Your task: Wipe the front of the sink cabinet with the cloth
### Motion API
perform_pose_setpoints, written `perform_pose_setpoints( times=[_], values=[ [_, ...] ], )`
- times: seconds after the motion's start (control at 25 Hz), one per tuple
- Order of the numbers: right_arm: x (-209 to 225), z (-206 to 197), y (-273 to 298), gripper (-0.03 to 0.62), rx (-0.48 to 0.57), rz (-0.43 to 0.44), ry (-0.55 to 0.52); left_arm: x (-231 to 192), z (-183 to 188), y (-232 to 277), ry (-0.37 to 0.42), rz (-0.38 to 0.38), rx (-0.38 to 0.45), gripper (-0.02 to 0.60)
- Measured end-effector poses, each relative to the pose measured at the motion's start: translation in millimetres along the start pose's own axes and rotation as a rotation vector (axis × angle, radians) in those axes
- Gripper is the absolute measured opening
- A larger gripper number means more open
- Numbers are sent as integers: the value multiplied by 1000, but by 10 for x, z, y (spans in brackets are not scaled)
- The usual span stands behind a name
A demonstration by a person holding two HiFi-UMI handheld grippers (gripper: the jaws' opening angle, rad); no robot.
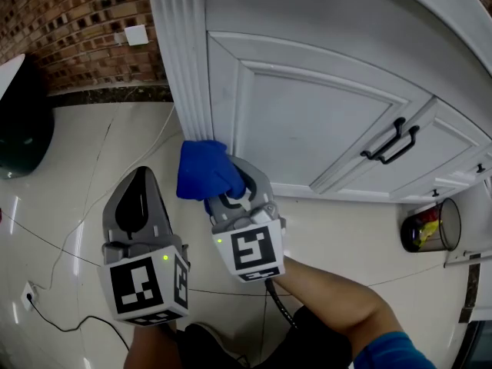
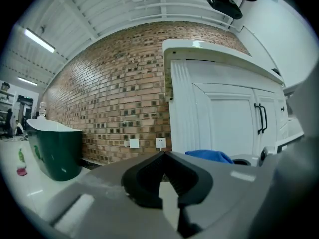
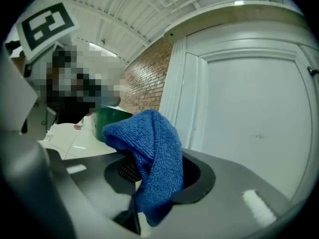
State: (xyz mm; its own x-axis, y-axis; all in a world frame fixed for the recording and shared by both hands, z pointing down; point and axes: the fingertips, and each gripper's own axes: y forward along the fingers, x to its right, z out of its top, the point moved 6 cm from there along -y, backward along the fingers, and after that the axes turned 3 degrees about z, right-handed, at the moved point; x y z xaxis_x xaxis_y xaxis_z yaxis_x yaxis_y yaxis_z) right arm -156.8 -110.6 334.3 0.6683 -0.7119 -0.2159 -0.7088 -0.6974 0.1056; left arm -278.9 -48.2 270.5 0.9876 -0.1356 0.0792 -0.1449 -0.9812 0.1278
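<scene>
Low by the left corner of the white sink cabinet (image 1: 323, 121), the blue cloth (image 1: 204, 169) is pinched at its lower end by the right gripper (image 1: 228, 187). Its long axis runs along the jaws, away from the person. The bunched free end flops left at the fluted corner post (image 1: 188, 68); whether it touches the post cannot be told. The right forearm (image 1: 338, 290) reaches in from the near right. The left gripper (image 1: 141, 181) hovers just left, jaws together on nothing.
</scene>
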Motion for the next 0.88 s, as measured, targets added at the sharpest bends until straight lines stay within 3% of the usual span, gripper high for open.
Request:
perform_pose_setpoints(
  times=[0.16,0.48,0.88],
  values=[
    [234,-36,-233,143,-13,-28,-10,390,37,80,-5,-72,9,6],
    [935,-189,-901,143,-72,-168,3,1247,124,171,-64,-196,37,6],
    [1599,-511,-1658,143,-183,-307,98,2203,-14,268,22,-363,9,6]
  ],
)
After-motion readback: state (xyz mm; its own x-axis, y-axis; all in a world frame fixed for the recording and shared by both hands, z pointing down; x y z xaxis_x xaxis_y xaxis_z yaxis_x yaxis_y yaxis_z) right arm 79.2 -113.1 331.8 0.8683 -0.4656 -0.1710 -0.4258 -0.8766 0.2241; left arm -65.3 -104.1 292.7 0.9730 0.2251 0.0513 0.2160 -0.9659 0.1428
